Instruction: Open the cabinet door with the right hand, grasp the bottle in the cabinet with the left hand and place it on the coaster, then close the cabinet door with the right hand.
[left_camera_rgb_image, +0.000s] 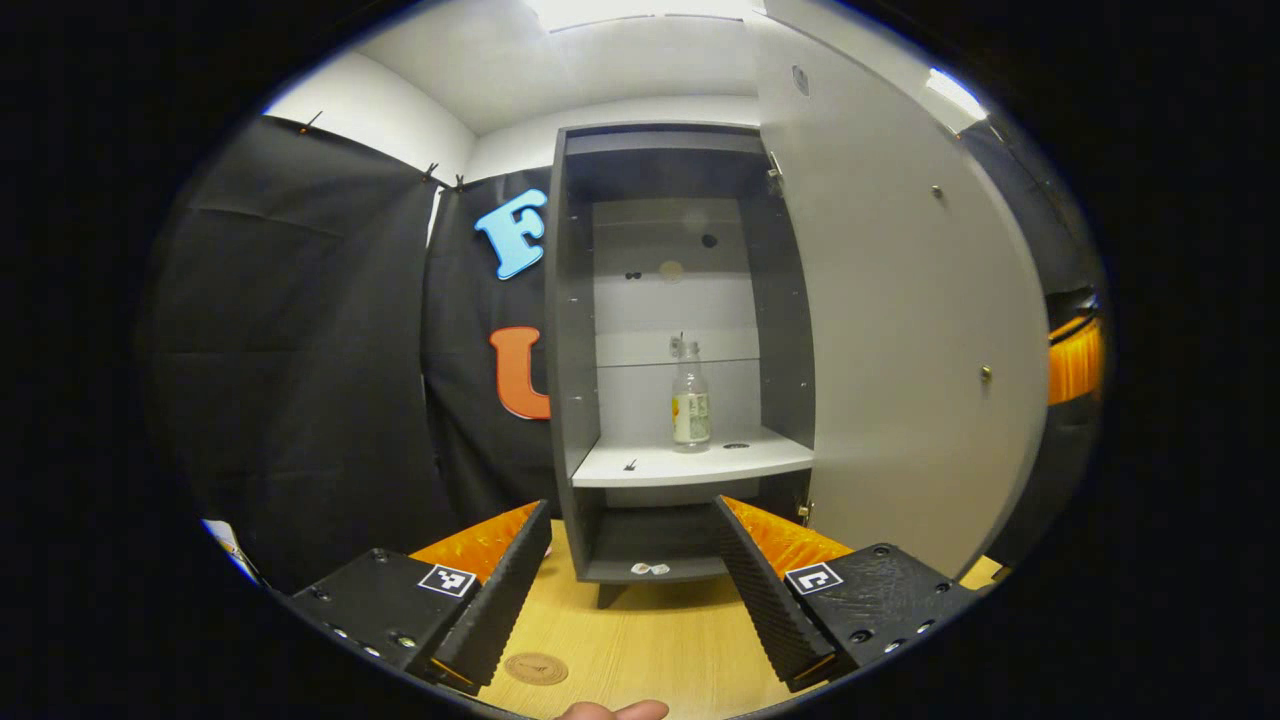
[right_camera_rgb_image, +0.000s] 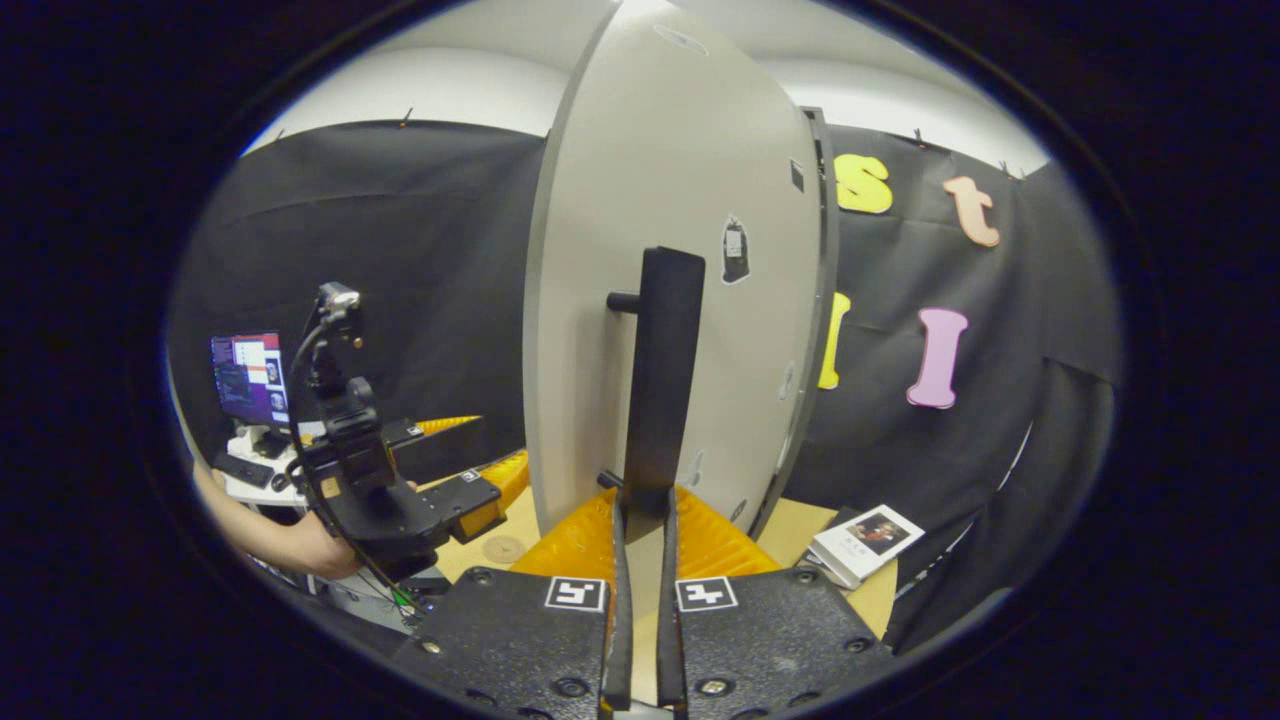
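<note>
Bottle (left_camera_rgb_image: 690, 400) was upright on the cabinet (left_camera_rgb_image: 570, 330) shelf, door (right_camera_rgb_image: 680, 250) swung open — step one done.
Your right gripper (right_camera_rgb_image: 641, 515) had its fingers pinched narrow on the door handle (right_camera_rgb_image: 660, 370). Your left gripper (left_camera_rgb_image: 632, 560) was spread wide and empty, well short of the bottle, which sat ahead between its fingers. Left to do: grasp, set it on the coaster (left_camera_rgb_image: 536, 668), close the door.

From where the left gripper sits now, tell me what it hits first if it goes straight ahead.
Probably the bottle on the open cabinet's shelf. The left gripper is open and aimed into the cabinet, with bare tabletop in between. Depth is unclear; it might meet the shelf's front edge first.
</note>
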